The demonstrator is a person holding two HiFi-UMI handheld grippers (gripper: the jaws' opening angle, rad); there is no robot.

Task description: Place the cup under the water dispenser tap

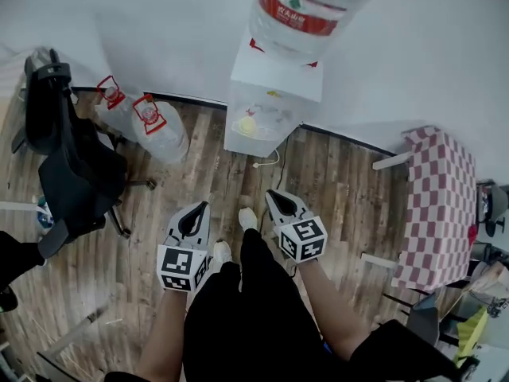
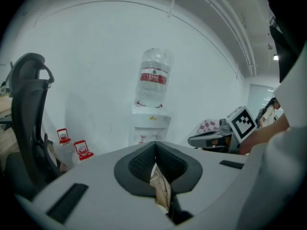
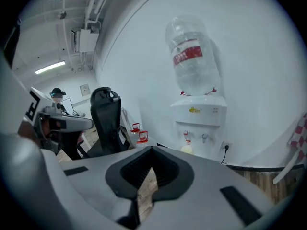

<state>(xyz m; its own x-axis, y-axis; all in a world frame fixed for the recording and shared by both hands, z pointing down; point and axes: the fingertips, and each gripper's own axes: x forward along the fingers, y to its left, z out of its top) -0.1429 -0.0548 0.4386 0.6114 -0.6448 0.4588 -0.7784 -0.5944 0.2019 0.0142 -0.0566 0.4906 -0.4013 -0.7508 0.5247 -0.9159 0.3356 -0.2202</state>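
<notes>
Fingers [image 3: 133, 171] of left gripper [image 1: 196, 213] and right gripper [image 1: 280, 201] are clenched empty; the yellowish cup [image 1: 246, 124] stands well ahead in the water dispenser [image 1: 274, 78] bay, probably nearer the right.

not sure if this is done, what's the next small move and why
Probably just keep both clear: the yellow cup seems to sit already under the red tap of the dispenser, while the left gripper and right gripper are shut, empty and well back from it.
</notes>
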